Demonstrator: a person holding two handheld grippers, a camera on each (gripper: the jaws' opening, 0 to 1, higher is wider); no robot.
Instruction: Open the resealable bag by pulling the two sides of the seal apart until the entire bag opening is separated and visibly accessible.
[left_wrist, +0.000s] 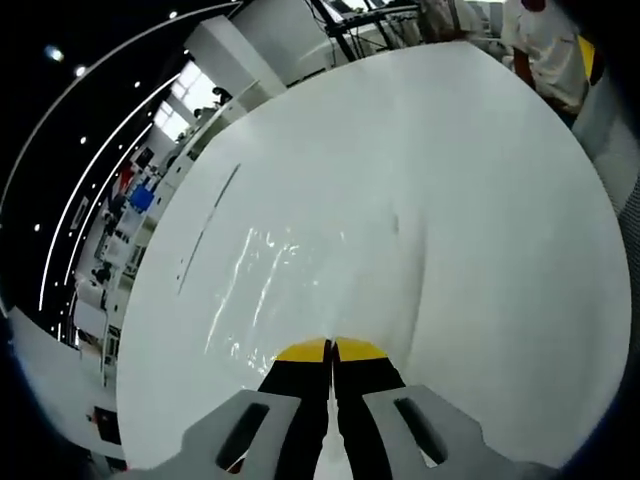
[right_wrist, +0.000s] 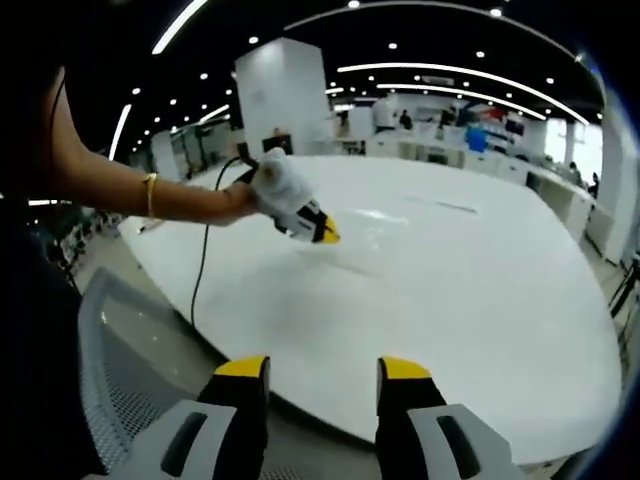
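Note:
A clear resealable bag (left_wrist: 268, 285) lies flat on the white table (left_wrist: 480, 250), visible mostly as glare and creases. My left gripper (left_wrist: 331, 349) has its yellow-tipped jaws pressed together at the bag's near edge, with the thin film apparently pinched between them. In the right gripper view, a hand holds that left gripper (right_wrist: 322, 234) low over the table, its tip at the shiny bag (right_wrist: 385, 217). My right gripper (right_wrist: 325, 368) stands open above the table's near edge, well short of the bag, with nothing between its fingers.
A grey mesh chair (right_wrist: 115, 375) sits below the table edge on the left. A black cable (right_wrist: 200, 275) hangs from the left gripper over the edge. A person in white (left_wrist: 545, 45) stands at the table's far side. A thin dark mark (left_wrist: 208, 228) crosses the tabletop.

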